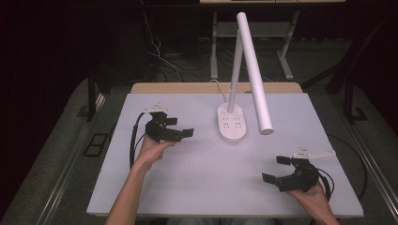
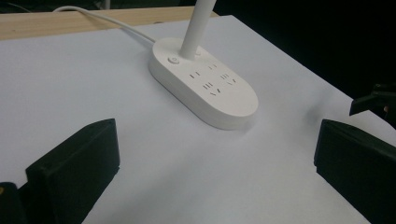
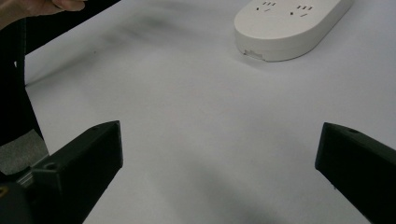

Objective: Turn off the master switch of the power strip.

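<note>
— Lamp base (image 1: 233, 123) first: where does it sit?

— It lies flat on the white sheet (image 1: 206, 173) toward the far half of the table (image 1: 187, 87), just beyond the middle, a white oval slab with socket slots on top and a round button (image 2: 173, 59) at its far end.

— And nearest the person?

— The right gripper (image 1: 276, 169) is closest, low on the right side of the sheet, held from below by the right hand (image 1: 315, 196). Its jaws stand wide apart with nothing between them, only bare sheet. In the right gripper view the base shows well beyond the jaws, at the upper right.

— The left one?

— The left gripper (image 1: 180, 127) sits farther in, on the left, gripped by the left hand (image 1: 152, 149), pointing toward the base and a short way apart from it. Its jaws are spread too (nothing in them), and the left gripper view shows the base ahead between them, not touched.

— What is farther back?

— A white stem (image 1: 236, 70) rises from the base's far end, and a long white lamp head (image 1: 256, 75) slants down over the base's right side. A white cord (image 2: 105, 18) runs off the far edge; its end cannot be made out in the dark.
</note>
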Available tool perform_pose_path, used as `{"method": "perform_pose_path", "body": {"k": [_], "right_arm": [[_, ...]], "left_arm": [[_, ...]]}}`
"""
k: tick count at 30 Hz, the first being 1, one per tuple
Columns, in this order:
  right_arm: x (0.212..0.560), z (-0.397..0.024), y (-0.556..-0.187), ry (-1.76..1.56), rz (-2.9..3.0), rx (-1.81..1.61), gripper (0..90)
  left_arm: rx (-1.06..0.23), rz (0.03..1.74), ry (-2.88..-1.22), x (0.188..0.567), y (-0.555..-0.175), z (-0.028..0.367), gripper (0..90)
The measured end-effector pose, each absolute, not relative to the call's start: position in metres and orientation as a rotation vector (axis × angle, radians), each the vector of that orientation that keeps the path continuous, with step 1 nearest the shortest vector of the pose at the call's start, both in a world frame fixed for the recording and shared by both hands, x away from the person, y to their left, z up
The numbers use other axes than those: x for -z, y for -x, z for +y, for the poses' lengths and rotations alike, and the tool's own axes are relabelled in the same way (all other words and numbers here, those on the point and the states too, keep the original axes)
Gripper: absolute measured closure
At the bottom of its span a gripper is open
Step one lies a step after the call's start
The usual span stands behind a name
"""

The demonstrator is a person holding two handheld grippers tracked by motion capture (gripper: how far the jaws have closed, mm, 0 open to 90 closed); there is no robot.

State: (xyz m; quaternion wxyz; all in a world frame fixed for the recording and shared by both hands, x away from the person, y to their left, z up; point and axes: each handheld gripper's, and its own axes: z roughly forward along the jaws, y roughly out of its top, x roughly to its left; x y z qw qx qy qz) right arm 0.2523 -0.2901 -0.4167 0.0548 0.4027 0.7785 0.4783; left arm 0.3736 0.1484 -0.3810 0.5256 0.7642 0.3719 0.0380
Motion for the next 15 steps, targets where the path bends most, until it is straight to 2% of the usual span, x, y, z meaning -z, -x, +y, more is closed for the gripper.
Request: {"method": "perform_pose_path", "body": {"k": [15], "right_arm": [[0.417,-0.29,-0.252,-1.228,2.362,-1.448,0.1]], "left_arm": [[-0.181,0.853,-1.804,0.386,-0.324,0.17,0.0]]}}
